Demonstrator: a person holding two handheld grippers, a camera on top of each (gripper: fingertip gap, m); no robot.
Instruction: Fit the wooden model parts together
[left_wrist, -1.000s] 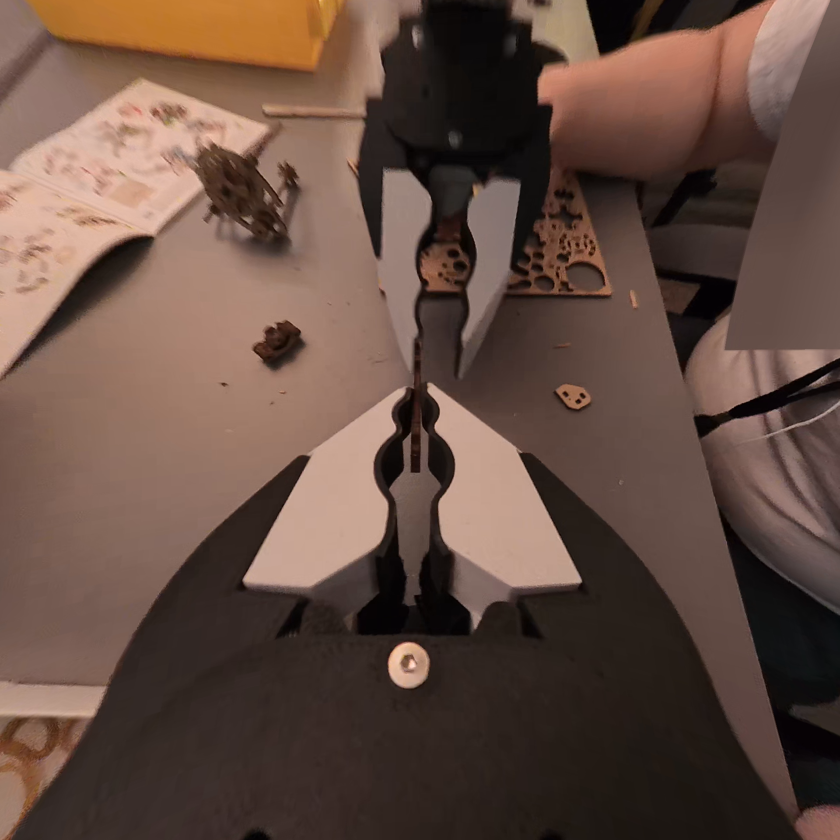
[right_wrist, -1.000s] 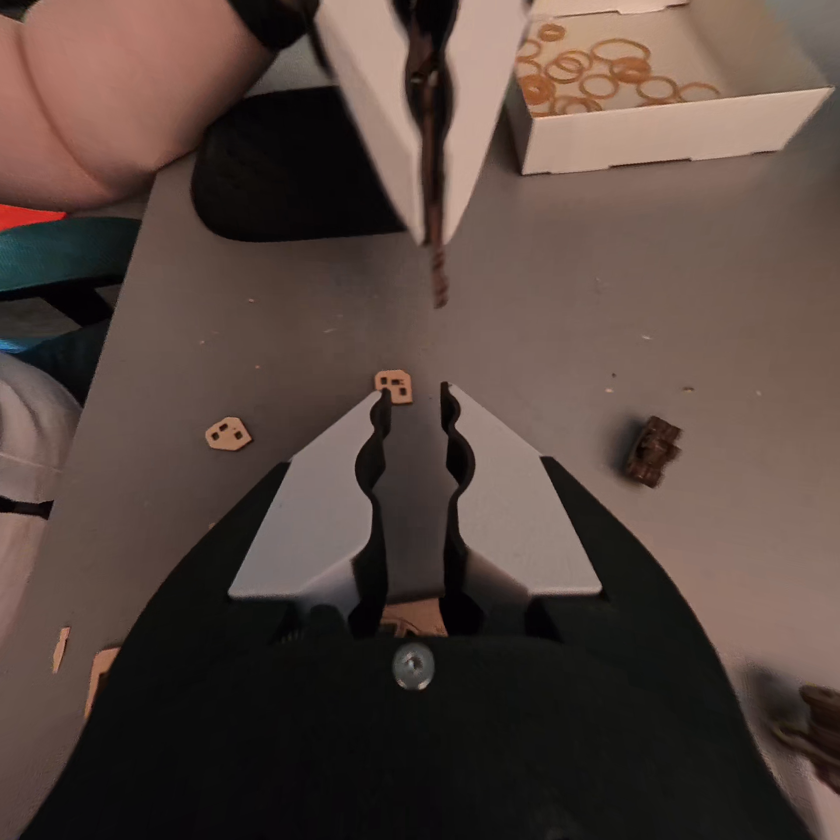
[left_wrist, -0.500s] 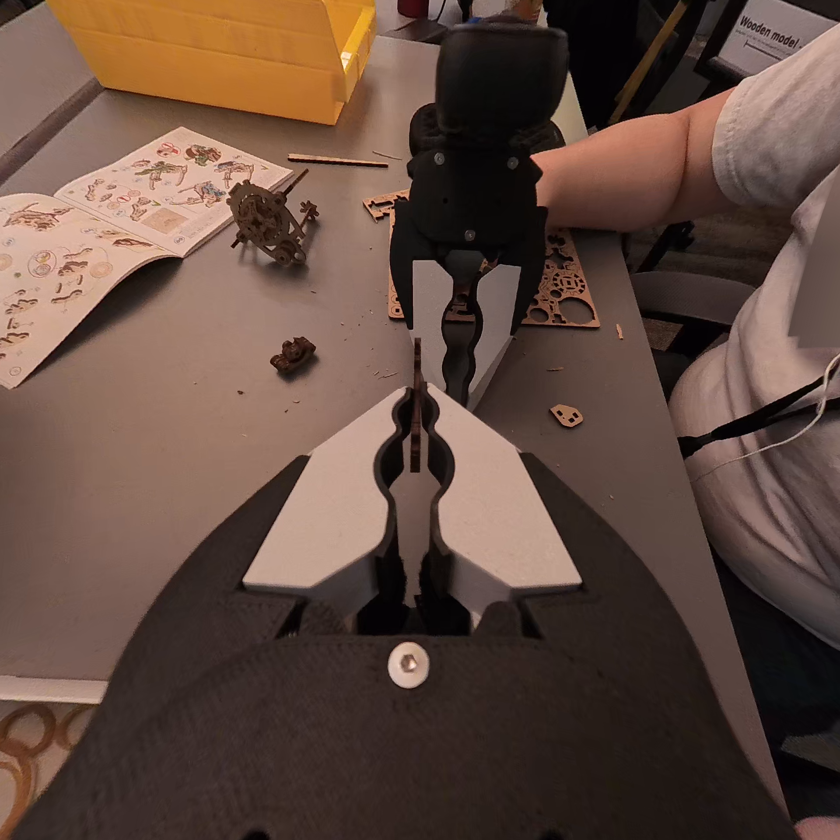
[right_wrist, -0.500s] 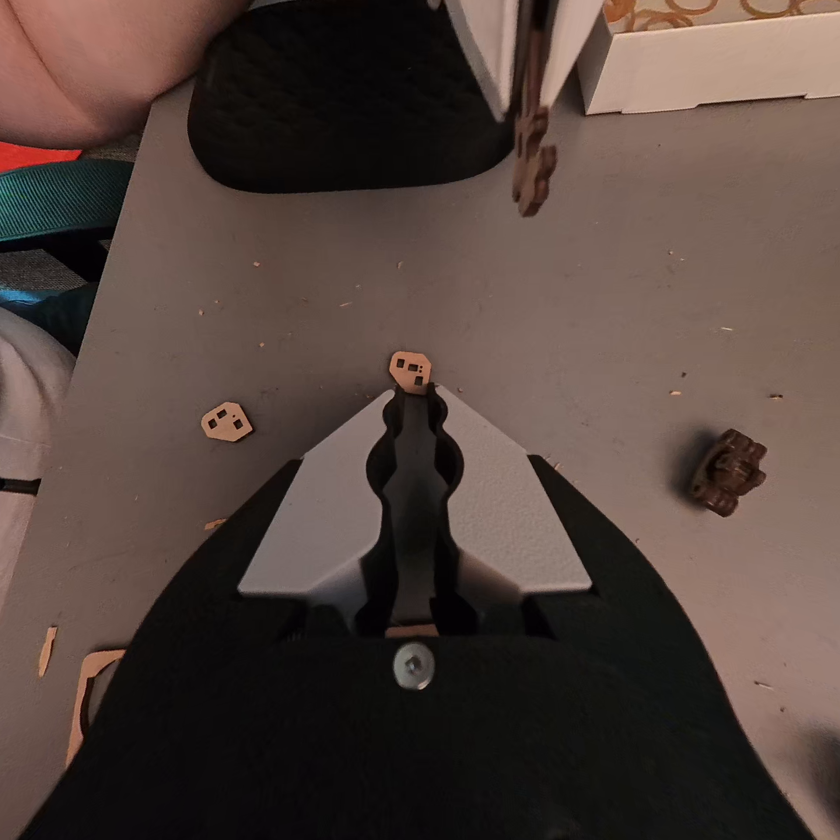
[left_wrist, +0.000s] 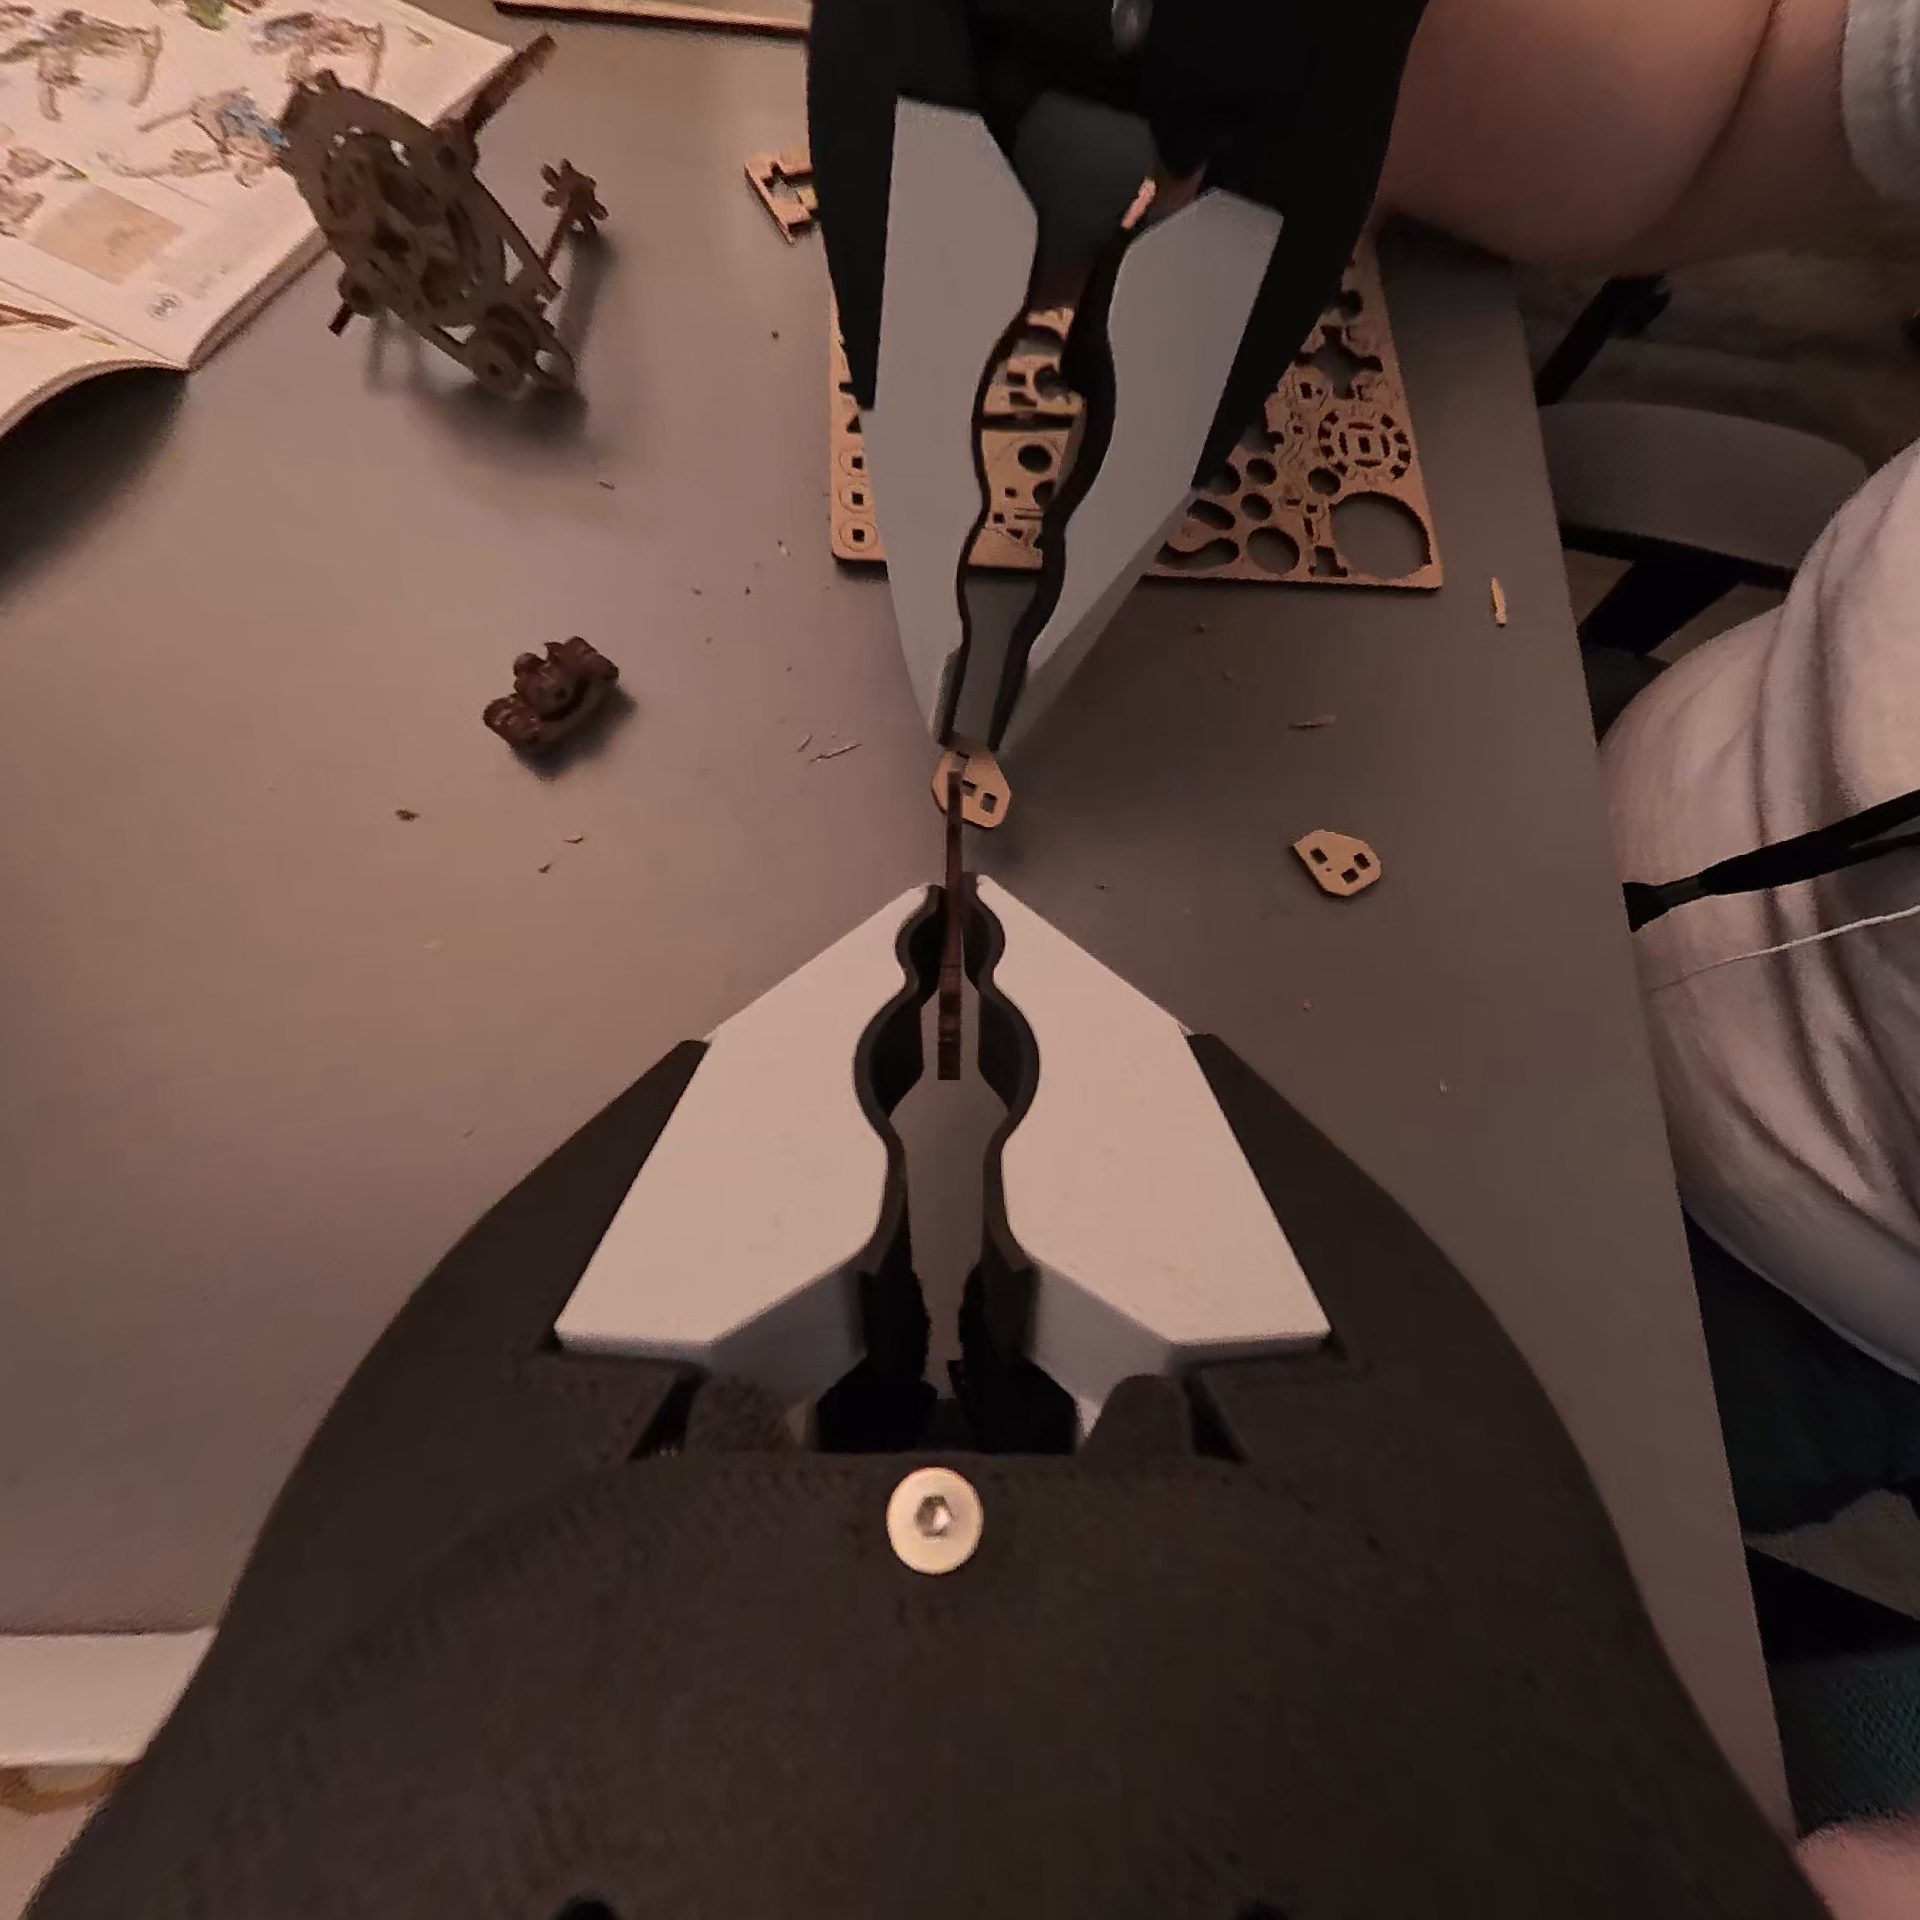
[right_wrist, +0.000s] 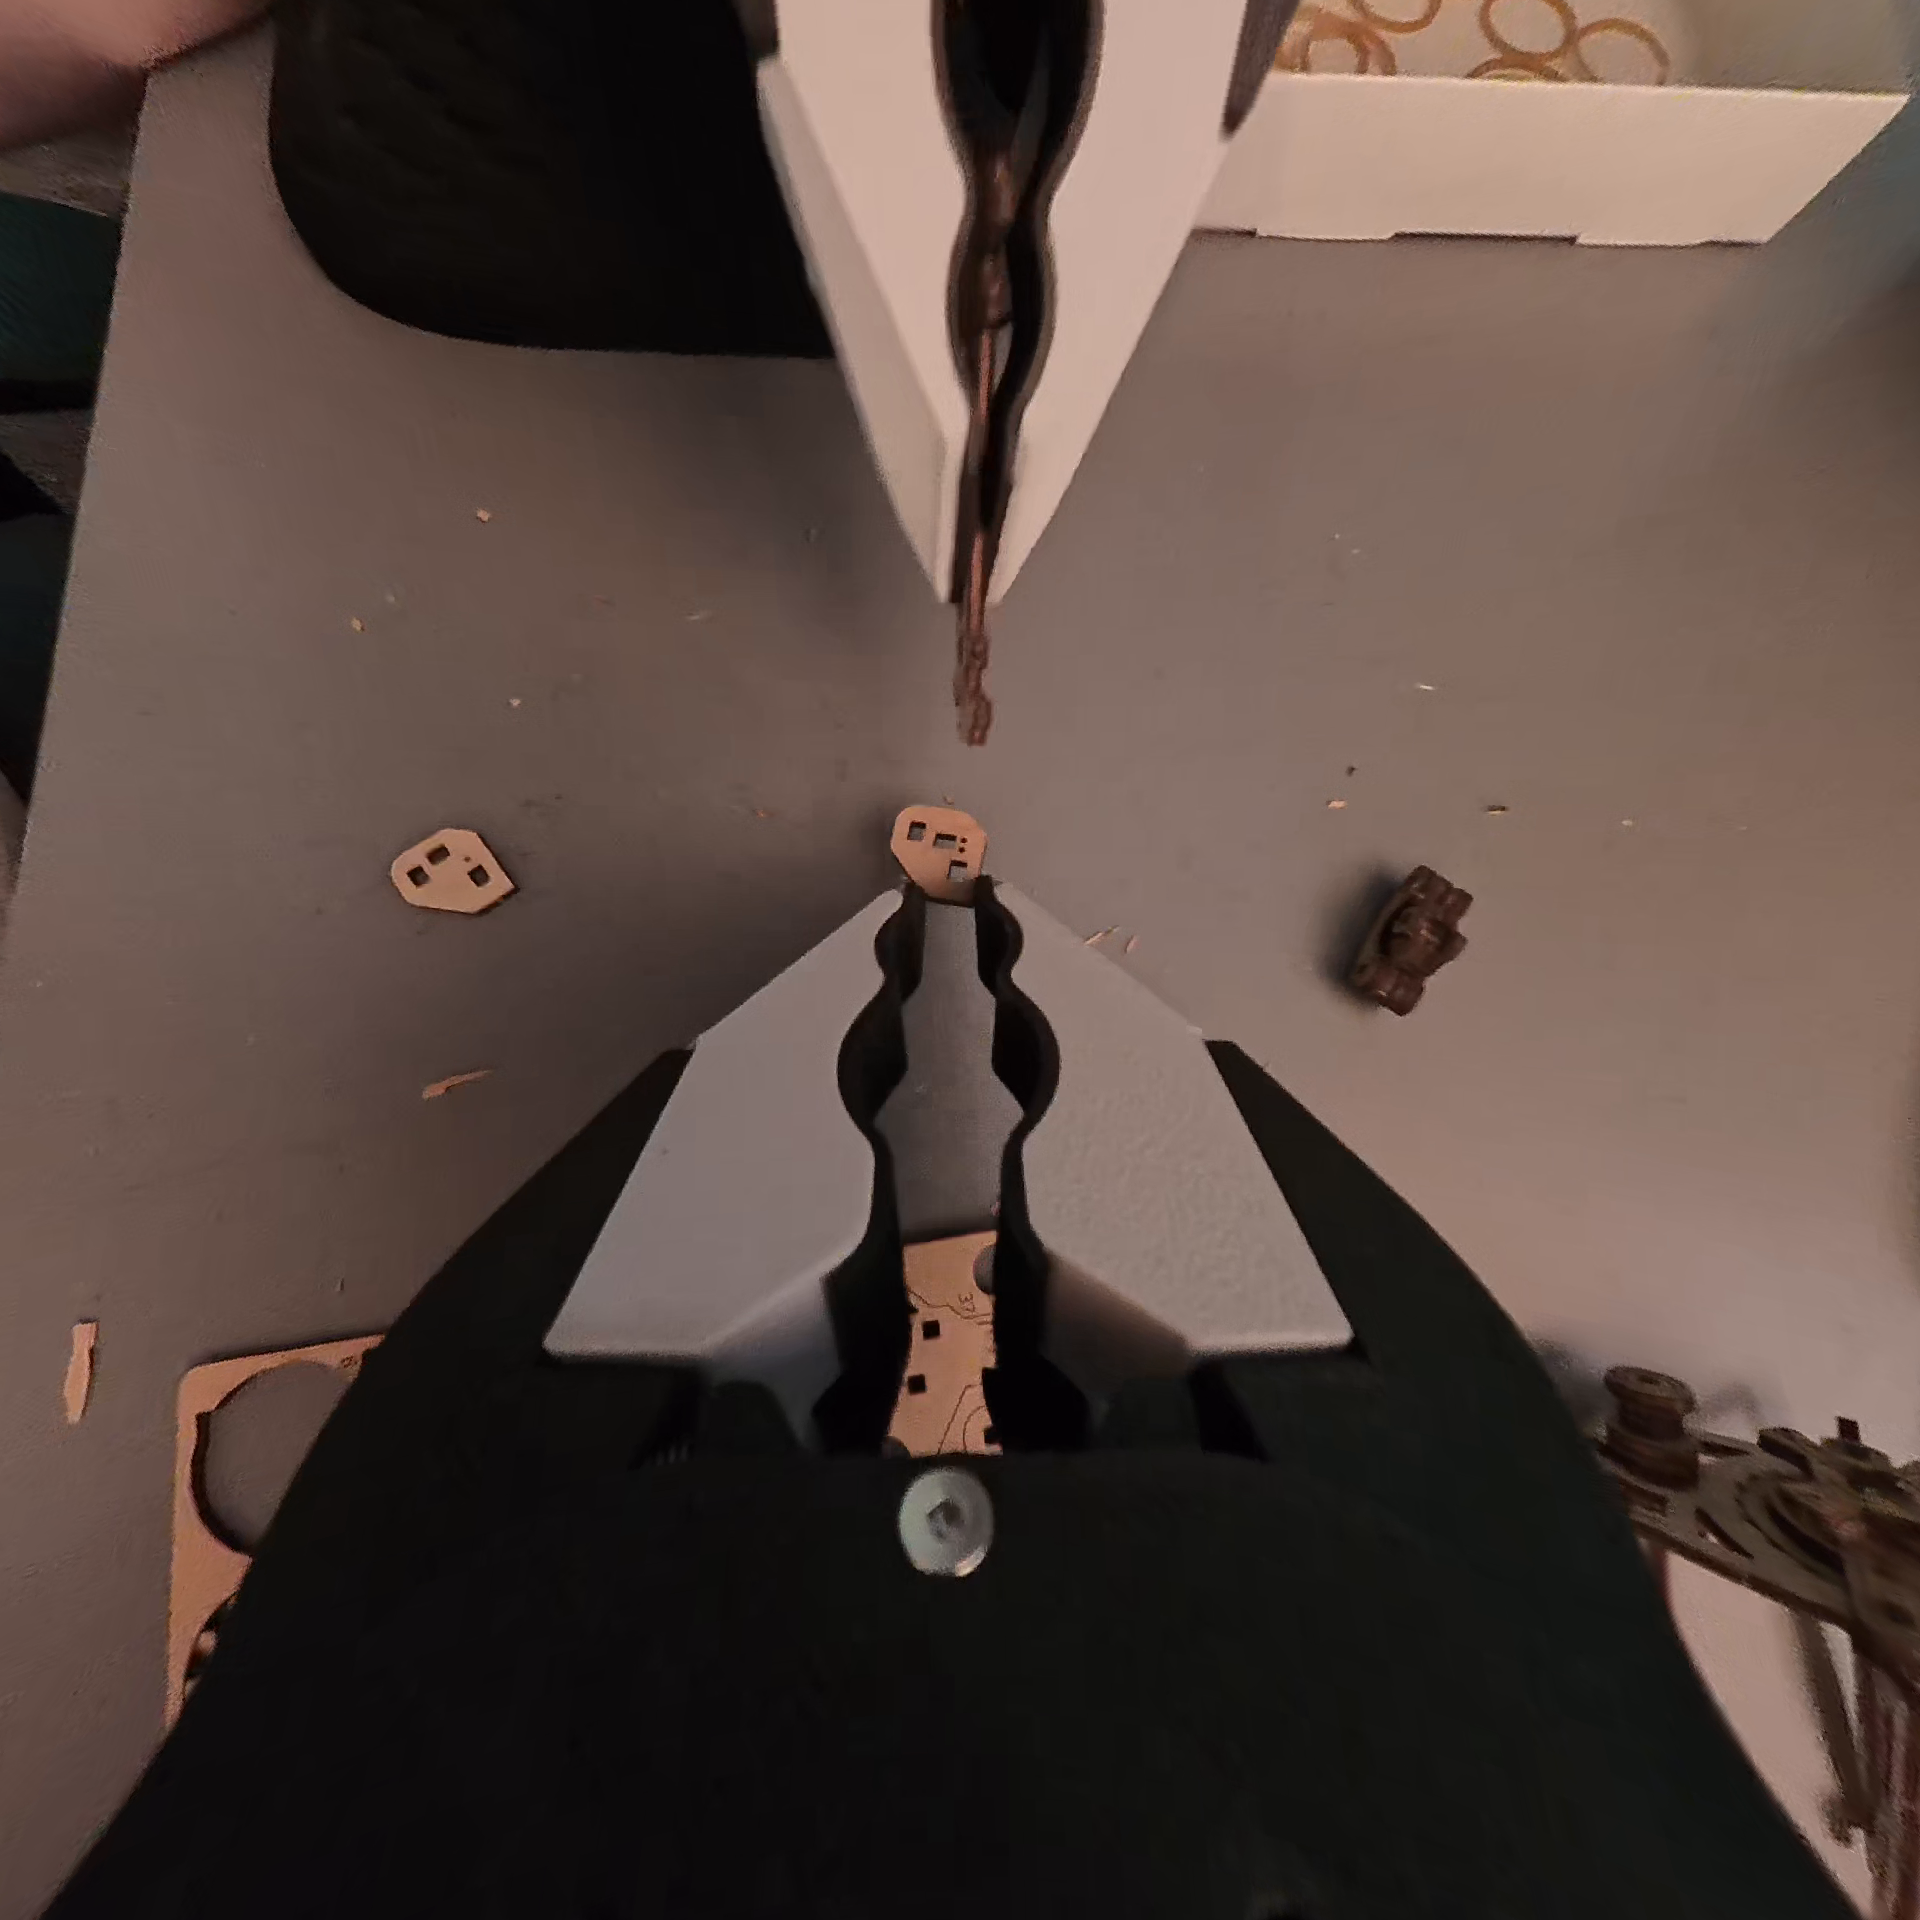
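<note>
A: Status on the left hand-held gripper (left_wrist: 948, 902)?

B: Pinched nearly closed on a thin dark wooden strip (left_wrist: 951, 935), held edge-on, sticking out past the tips above the worktop (left_wrist: 312, 1039).

A: Right hand-held gripper (right_wrist: 943, 896)?

B: Changed. Half a second ago its tips were almost together with nothing between them, right behind the small tan plate (right_wrist: 938, 844). Now they're slightly apart, bracketing the plate's near edge. Plate lies flat on the worktop (contact looks likely, can't confirm a grip).

A: So a pickup?

B: My read, yes: grab the plate, then mate it with the strip. In the left wrist view the strip's end sits just in front of that plate (left_wrist: 975, 792), so the two parts are already close.

A: Anything else around?

B: Second tan plate (right_wrist: 452, 869) off to the side, small dark sub-assembly (right_wrist: 1409, 952) on the other side, cut-out sheet (left_wrist: 1299, 488) behind, partly built model (left_wrist: 436, 249) by the instruction booklet (left_wrist: 114, 177).

A: Risk?

B: Thin flat plate on a smooth top, may skid away instead of lifting.
</note>
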